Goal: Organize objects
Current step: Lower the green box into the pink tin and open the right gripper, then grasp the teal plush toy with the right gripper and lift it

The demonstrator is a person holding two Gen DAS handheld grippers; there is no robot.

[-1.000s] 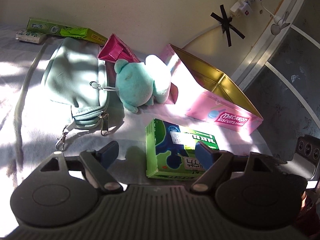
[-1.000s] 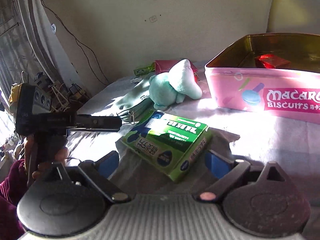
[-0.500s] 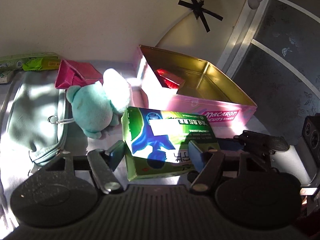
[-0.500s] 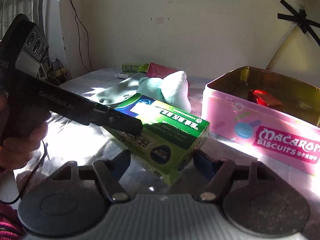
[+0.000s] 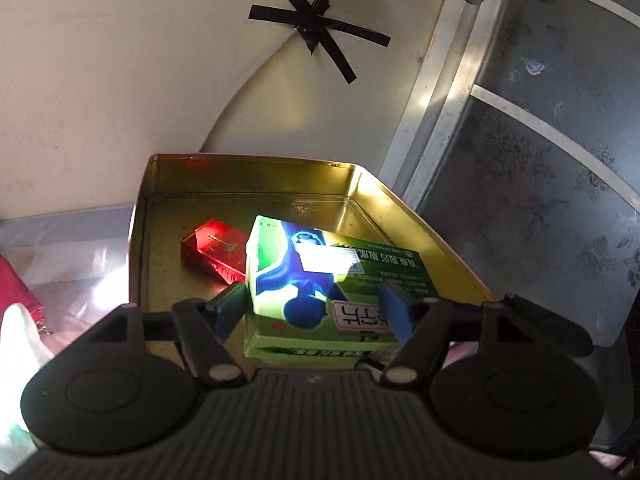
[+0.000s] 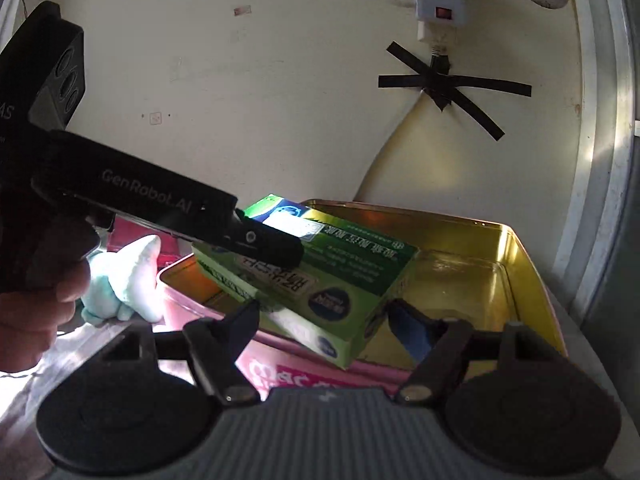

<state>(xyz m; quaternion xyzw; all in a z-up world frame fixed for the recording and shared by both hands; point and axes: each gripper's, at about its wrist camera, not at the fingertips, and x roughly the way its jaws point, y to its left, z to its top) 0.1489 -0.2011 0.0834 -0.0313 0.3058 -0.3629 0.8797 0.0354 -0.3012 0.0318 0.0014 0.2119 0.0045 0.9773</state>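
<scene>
A green carton (image 5: 320,280) hangs tilted over the open gold-lined biscuit tin (image 5: 420,236). My left gripper (image 5: 314,310) has its blue pads (image 5: 228,308) against the carton's two sides, and its jaws are opening. A red packet (image 5: 212,252) lies on the tin's floor behind the carton. In the right wrist view the same green carton (image 6: 340,280) sits between the fingers of my right gripper (image 6: 328,320). Its blue pad (image 6: 412,328) is at the carton's end, and these jaws are opening too. The black left gripper body (image 6: 160,204) reaches in from the left, held by a hand (image 6: 36,312).
The tin's pink outer wall (image 6: 280,364) faces the right gripper. A pale teal plush toy (image 6: 128,280) lies left of the tin and a pink pouch (image 5: 16,292) beside it. Behind the tin are a wall with taped cables (image 5: 320,36) and a grey patterned panel (image 5: 560,160).
Both grippers closed in on the green carton, lifted it off the cloth and carried it right, over the tin. The bag and plush have slid out to the left.
</scene>
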